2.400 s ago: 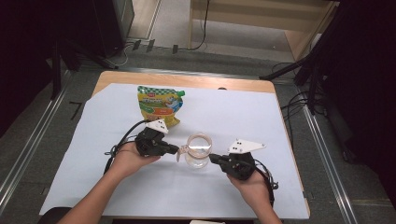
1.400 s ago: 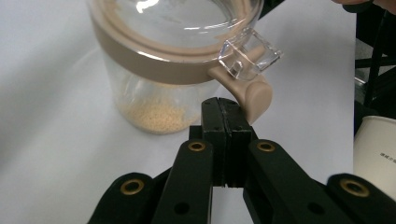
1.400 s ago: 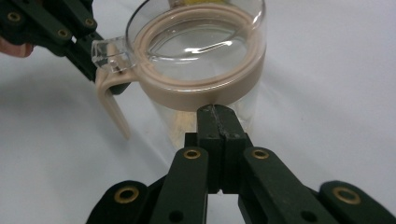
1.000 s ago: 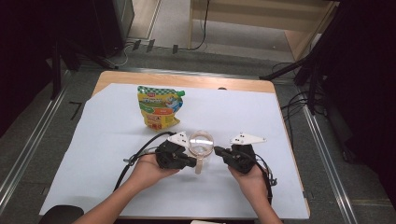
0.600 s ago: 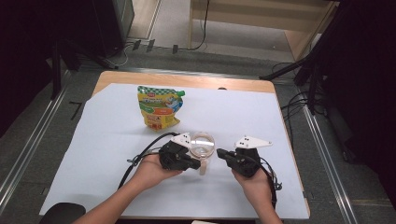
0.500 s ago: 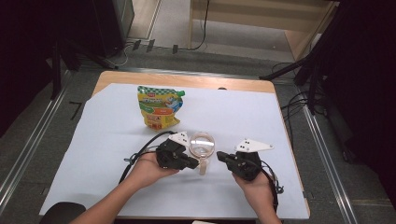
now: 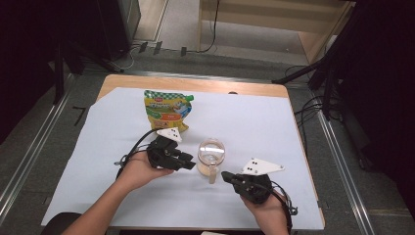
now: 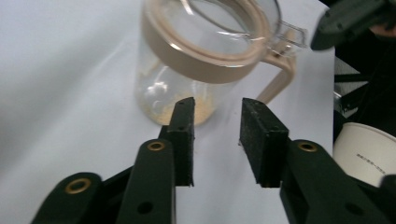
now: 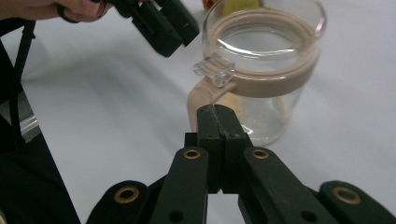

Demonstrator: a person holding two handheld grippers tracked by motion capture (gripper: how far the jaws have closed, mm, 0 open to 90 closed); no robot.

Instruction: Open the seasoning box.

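Left gripper [image 7: 188,161]: just left of jar [image 7: 211,152], nearer of two, tips point right at glass wall; jaws part-spread, have just been opening, nothing between pads; in left gripper view jar [image 8: 201,60] stands just past tips, apart.

Jar: upright mid-sheet, near front of table [image 7: 274,90], lid swung open, little yellowish powder at bottom; handle [image 7: 211,174] points back toward person.

Right gripper [image 7: 226,175]: right of handle, close to its end; jaws pressed together, empty.

Pouch [image 7: 166,108]: behind left gripper, apart from jar.
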